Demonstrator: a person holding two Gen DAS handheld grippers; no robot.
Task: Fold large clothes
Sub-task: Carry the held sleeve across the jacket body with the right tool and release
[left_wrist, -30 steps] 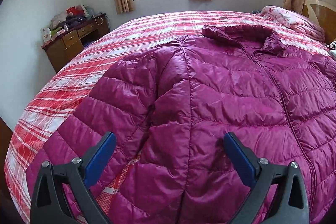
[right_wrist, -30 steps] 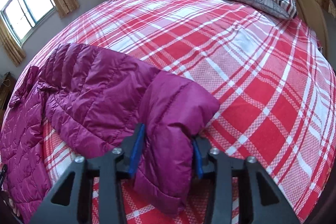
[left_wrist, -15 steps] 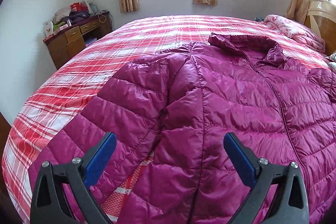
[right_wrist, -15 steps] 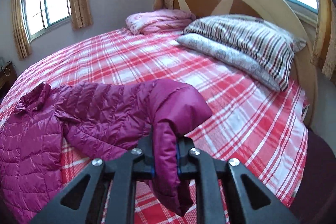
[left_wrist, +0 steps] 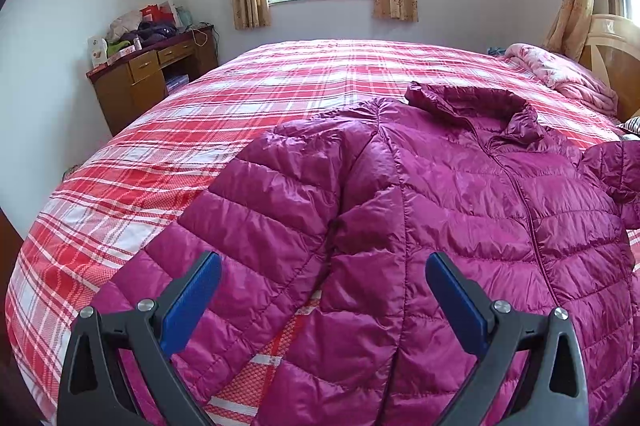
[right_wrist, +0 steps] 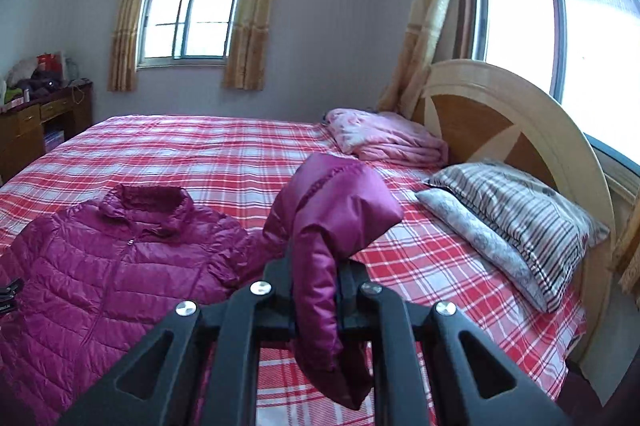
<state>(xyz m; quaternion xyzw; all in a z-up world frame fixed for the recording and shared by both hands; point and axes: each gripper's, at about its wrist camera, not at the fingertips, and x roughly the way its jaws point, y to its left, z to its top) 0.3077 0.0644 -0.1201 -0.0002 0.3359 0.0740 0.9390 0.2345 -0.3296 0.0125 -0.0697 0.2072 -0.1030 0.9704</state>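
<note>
a magenta quilted puffer jacket [left_wrist: 460,210] lies front-up and zipped on a bed [left_wrist: 280,98] covered in a red and white plaid sheet. its collar points toward the far window, and its long axis runs from that collar back toward the cameras.

the right tool [right_wrist: 316,290] is clenched on the cuff end of the jacket's sleeve [right_wrist: 332,210], which it holds raised above the bed. the sleeve arches up from the shoulder, bends over in a hump, and its end droops down past the fingers. from this tool the jacket's body lies to the left and lower, flat on the sheet, so a fold of this sleeve would have to travel leftward across the chest. the right tool is tipped roughly level, looking out across the bed toward the headboard [right_wrist: 500,130] and the striped pillows [right_wrist: 520,214].

the left tool [left_wrist: 320,290] is released, its 2 blue-padded fingers [left_wrist: 192,302] spread wide and gripping nothing. it hovers above the jacket's other sleeve [left_wrist: 256,226] and side seam, angled down and forward. that sleeve lies spread out at a slant toward the near left, with a strip of plaid sheet showing between it and the body. the left tool is the nearer one to this sleeve, which looks not yet folded.

a wooden desk [left_wrist: 148,74] piled with clutter stands against the far left wall, and a folded pink quilt [right_wrist: 384,138] rests near the headboard.
</note>
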